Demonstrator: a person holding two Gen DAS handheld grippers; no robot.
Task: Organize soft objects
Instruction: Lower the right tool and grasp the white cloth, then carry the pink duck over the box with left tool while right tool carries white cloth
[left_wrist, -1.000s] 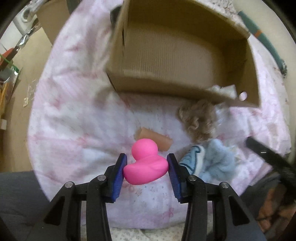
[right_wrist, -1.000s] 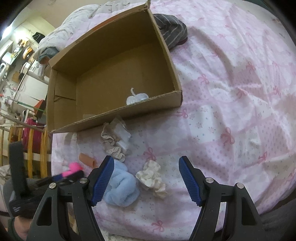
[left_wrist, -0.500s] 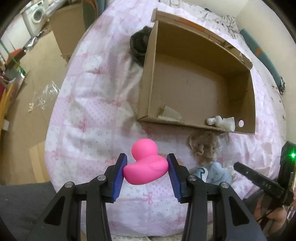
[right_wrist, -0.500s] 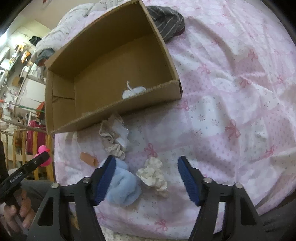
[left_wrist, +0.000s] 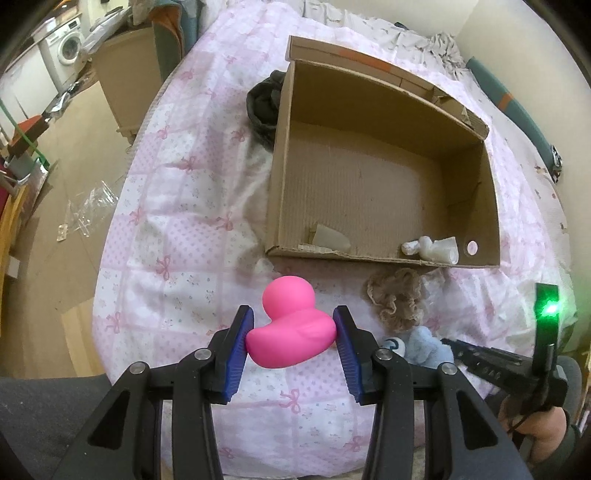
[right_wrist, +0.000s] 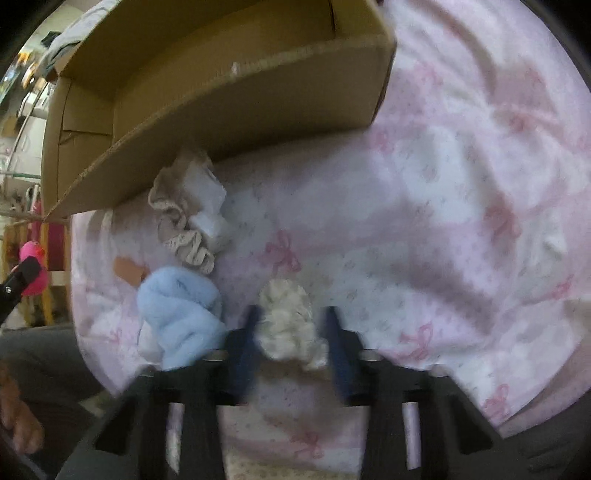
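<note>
My left gripper (left_wrist: 292, 311) is shut on a pink rubber duck (left_wrist: 291, 334), held above the pink bow-print bedsheet (left_wrist: 177, 229) in front of an open cardboard box (left_wrist: 282, 155). My right gripper (right_wrist: 291, 317) is low on the sheet, its jaws closing on a cream scrunchie (right_wrist: 288, 325) that both blue pads touch. A fluffy blue sock (right_wrist: 181, 317) lies just left of it. A beige lace scrunchie (right_wrist: 184, 236) rests against the box's front wall (right_wrist: 240, 110). From the left wrist the same sock (left_wrist: 424, 345) and lace scrunchie (left_wrist: 397, 299) show at right.
Inside the box, white soft pieces (left_wrist: 432, 247) and a pale scrap (left_wrist: 328, 238) lie by the front wall. A dark garment (left_wrist: 264, 107) sits at the box's far left corner. A small tan item (right_wrist: 127, 269) lies near the blue sock. The floor drops off left of the bed.
My right gripper dropped to the sheet and narrowed around the cream scrunchie. My left gripper rose and tilted with the duck, so the whole box interior came into view.
</note>
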